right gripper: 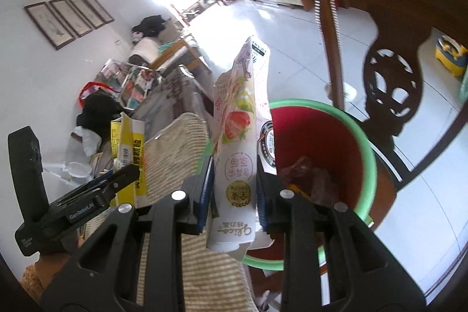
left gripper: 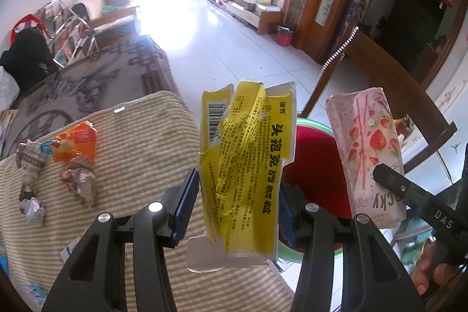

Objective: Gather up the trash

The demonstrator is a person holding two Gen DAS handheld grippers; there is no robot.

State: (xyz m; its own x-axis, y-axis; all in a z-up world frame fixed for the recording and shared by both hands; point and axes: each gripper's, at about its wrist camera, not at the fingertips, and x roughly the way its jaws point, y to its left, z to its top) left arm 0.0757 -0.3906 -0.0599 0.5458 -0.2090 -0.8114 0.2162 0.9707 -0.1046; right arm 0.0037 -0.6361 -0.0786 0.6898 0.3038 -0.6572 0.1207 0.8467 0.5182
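Observation:
My left gripper (left gripper: pixel 238 202) is shut on a crumpled yellow medicine box (left gripper: pixel 245 165), held upright beside the red bin with a green rim (left gripper: pixel 316 154). My right gripper (right gripper: pixel 234 189) is shut on a pink strawberry snack box (right gripper: pixel 234 136), held upright at the bin's near left rim (right gripper: pixel 365 148). The pink box also shows in the left wrist view (left gripper: pixel 371 154), with the right gripper's finger (left gripper: pixel 409 192) on it. The yellow box shows in the right wrist view (right gripper: pixel 128 142). Some dark trash lies in the bin (right gripper: pixel 307 174).
A striped cloth (left gripper: pixel 140 165) covers the table, with an orange wrapper (left gripper: pixel 77 142) and several crumpled paper scraps (left gripper: pixel 79 180) at its left. A dark wooden chair (right gripper: pixel 392 84) stands behind the bin. White tiled floor (left gripper: pixel 210 37) lies beyond.

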